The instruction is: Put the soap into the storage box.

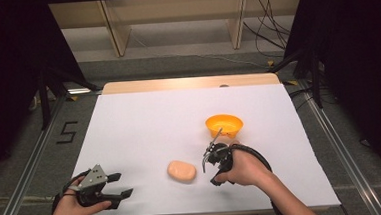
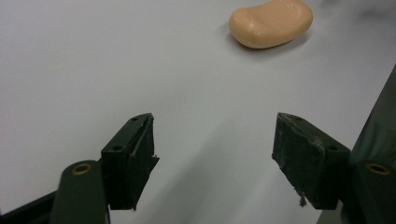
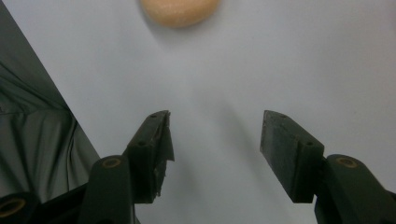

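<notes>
Overhead, one table (image 1: 129,126) with a white top fills the middle of the high view, its pale wooden far edge showing at 12 o'clock. Around it lie grey floor, dark curtains on both sides, and one wooden shelf frame (image 1: 173,18) beyond the far edge. One dark figure "5" (image 1: 68,131) is marked on the floor at 9 o'clock, off the table's left edge.

Two grippers are in play, one in each of the person's two hands, both forearms coming in from 6 o'clock. One left gripper (image 1: 124,184) sits near the table's corner at 7 o'clock, carrying a grey three-cornered plate on top. Its jaws stand released and wide apart, pointing toward 3 o'clock, with nothing between them. In the left gripper view the same gripper (image 2: 214,149) shows two black jaws spread over bare white surface.

One right gripper (image 1: 206,169) sits at about 5 o'clock from the table's centre, gripped by the right hand (image 1: 245,168), with a black cable looping behind. In the right gripper view this gripper (image 3: 215,140) also has its jaws released, parted over empty white surface.

One orange bowl (image 1: 224,125) stands just beyond the right gripper, toward 12 o'clock from it.

One peach-coloured bar of soap (image 1: 182,171), rounded and smooth, lies flat on the table between the two grippers, just beside the right one and well apart from the left. It appears at 1 o'clock in the left gripper view (image 2: 271,22) and at 12 o'clock, partly cut off, in the right gripper view (image 3: 180,11).
</notes>
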Demonstrator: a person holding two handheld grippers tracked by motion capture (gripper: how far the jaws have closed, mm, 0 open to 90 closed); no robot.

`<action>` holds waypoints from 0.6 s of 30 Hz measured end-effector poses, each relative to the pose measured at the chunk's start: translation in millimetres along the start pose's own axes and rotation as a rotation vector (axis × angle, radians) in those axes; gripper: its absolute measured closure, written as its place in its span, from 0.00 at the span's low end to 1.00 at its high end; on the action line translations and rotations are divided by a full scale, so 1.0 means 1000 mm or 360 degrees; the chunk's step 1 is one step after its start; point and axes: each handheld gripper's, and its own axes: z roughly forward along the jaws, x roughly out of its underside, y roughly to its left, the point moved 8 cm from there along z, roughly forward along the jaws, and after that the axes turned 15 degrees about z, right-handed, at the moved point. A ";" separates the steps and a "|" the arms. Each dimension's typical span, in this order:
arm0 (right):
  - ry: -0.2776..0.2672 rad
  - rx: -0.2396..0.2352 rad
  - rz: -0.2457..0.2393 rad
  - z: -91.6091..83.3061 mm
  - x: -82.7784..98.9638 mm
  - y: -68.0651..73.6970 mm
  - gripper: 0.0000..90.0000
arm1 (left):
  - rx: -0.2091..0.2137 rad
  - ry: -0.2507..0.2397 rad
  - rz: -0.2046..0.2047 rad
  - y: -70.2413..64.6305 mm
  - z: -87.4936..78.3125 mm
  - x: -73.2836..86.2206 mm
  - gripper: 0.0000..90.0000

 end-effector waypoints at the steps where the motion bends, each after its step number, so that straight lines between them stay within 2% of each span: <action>1: 0.0000 0.0000 0.0000 0.000 0.000 0.000 0.48 | 0.0003 -0.0023 -0.0042 -0.002 0.001 -0.001 0.32; 2: 0.0005 -0.0017 0.0037 0.000 -0.001 0.003 0.48 | 0.0005 -0.0023 -0.0041 -0.002 0.001 -0.001 0.32; 5: 0.0021 -0.0020 0.0033 0.001 -0.004 0.006 0.48 | 0.0004 -0.0022 -0.0040 -0.002 0.001 -0.001 0.32; 9: 0.0045 -0.0010 0.0003 0.003 -0.010 0.009 0.46 | 0.0003 -0.0022 -0.0038 -0.002 0.001 -0.001 0.32; 10: 0.0034 -0.0013 -0.0041 0.005 -0.012 0.007 0.45 | 0.0003 -0.0022 -0.0038 -0.002 0.001 -0.001 0.32; 11: 0.0034 -0.0013 -0.0041 0.005 -0.012 0.007 0.45 | 0.0002 -0.0023 -0.0043 -0.002 0.001 -0.001 0.32; 12: 0.0049 -0.0021 -0.0019 0.005 -0.014 0.010 0.45 | -0.0002 -0.0002 -0.0007 0.000 0.000 0.000 0.32; 15: 0.0047 -0.0013 -0.0025 0.007 -0.016 0.010 0.45 | -0.0009 0.0003 -0.0006 0.000 -0.001 0.000 0.32; 16: 0.0061 -0.0009 -0.0005 0.007 -0.017 0.011 0.45 | -0.0021 -0.0016 0.0010 0.001 0.000 0.000 0.32; 17: 0.0039 -0.0022 -0.0052 0.008 -0.019 0.011 0.45 | -0.0014 -0.0012 -0.0016 0.000 -0.001 0.000 0.32; 18: 0.0047 -0.0012 -0.0034 0.008 -0.021 0.012 0.44 | -0.0012 -0.0015 -0.0073 -0.003 -0.001 0.000 0.32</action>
